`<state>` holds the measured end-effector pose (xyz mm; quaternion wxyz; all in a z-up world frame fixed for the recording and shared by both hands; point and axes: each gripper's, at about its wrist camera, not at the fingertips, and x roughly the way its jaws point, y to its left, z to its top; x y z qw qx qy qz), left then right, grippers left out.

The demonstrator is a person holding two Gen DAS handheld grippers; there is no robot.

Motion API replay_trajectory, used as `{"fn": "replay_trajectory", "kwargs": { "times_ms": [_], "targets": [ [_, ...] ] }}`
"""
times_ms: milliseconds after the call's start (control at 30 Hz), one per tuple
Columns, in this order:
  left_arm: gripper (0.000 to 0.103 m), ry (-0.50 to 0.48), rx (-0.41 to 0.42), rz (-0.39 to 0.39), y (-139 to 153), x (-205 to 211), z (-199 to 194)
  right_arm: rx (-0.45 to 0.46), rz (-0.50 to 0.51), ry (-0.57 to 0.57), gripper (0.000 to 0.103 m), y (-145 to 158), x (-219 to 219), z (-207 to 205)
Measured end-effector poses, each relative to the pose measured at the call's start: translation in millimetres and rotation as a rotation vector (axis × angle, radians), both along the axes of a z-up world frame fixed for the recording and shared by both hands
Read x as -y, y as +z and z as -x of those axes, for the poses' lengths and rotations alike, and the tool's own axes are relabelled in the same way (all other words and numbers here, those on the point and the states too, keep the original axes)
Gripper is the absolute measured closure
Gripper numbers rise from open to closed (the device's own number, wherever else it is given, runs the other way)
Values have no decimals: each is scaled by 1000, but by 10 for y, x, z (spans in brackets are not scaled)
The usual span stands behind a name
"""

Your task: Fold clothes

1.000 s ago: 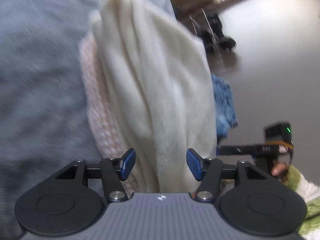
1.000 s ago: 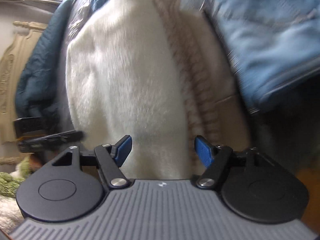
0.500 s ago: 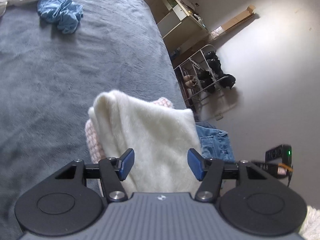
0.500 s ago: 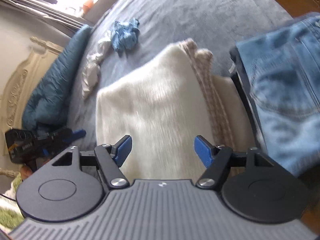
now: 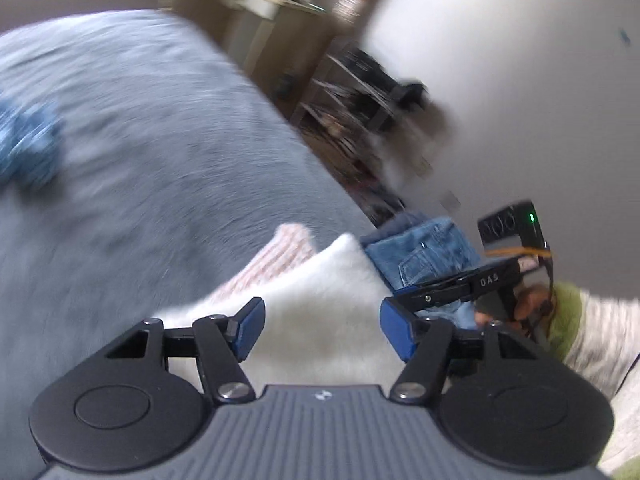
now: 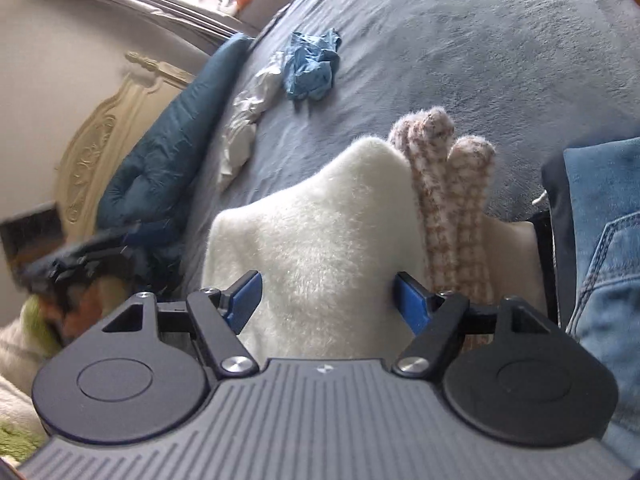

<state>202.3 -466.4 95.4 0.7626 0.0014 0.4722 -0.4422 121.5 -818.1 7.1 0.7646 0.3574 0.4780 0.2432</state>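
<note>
A folded white fleece [image 6: 320,236] is seen lying on the bed [image 6: 460,60], directly ahead of both tongs. In the right wrist view it fills the gap between the blue pads of the right tongs [image 6: 328,300], but the pads are not seen pressing on it; the jaws are wide and opening further. Just beside the fleece, on the side of the right pad, a pink checked knit [image 6: 444,184] is stacked edge to edge with it, two rounded folds showing. Beyond the knit, further off to the right of these tongs, folded jeans [image 6: 600,240] are found.

In the left wrist view the fleece [image 5: 320,292] is likewise seen between the pads of the left tongs [image 5: 322,328], untouched by them; these jaws too are wide and opening. The knit [image 5: 280,252] peeks out behind the fleece toward the left pad, and the jeans [image 5: 424,252] lie past the right pad. The right tongs [image 5: 452,292] are visible there, held in a hand [image 5: 528,300] with a green and white sleeve [image 5: 592,336]. This view is much blurred.

Well ahead of the right tongs, a crumpled blue garment [image 6: 312,64] and a white one [image 6: 248,116] are left on the bed, touching each other. To the left of them a dark teal quilt [image 6: 168,152] is bunched against a cream headboard [image 6: 100,136]. In the left view a shoe rack [image 5: 360,100] is made out past the bed's edge, by a pale wall.
</note>
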Motion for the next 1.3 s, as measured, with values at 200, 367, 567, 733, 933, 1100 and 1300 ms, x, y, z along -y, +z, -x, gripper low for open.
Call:
{"fn": "replay_trajectory", "kwargs": {
  "times_ms": [200, 367, 567, 733, 933, 1100, 1300],
  "targets": [
    [39, -82, -8, -70, -244, 277, -267, -11, -78, -92, 30, -196, 281, -45],
    [39, 13, -69, -42, -305, 61, -154, 1, -123, -88, 29, -339, 207, -210],
    [37, 249, -132, 93, -204, -643, 171, 21, -134, -89, 28, -282, 94, -262],
    [35, 368, -268, 152, -518, -1044, 385, 29, -135, -118, 28, -196, 62, -213],
    [36, 421, -345, 211, -991, -1197, 284, -51, -75, -11, 28, -200, -146, -375],
    [36, 370, -248, 268, -860, -1259, -11, -111, -42, 65, 28, -167, -236, -310],
    [33, -22, -185, 281, -645, -738, -584, -100, 4, 51, 29, -117, -329, -311]
  ]
}}
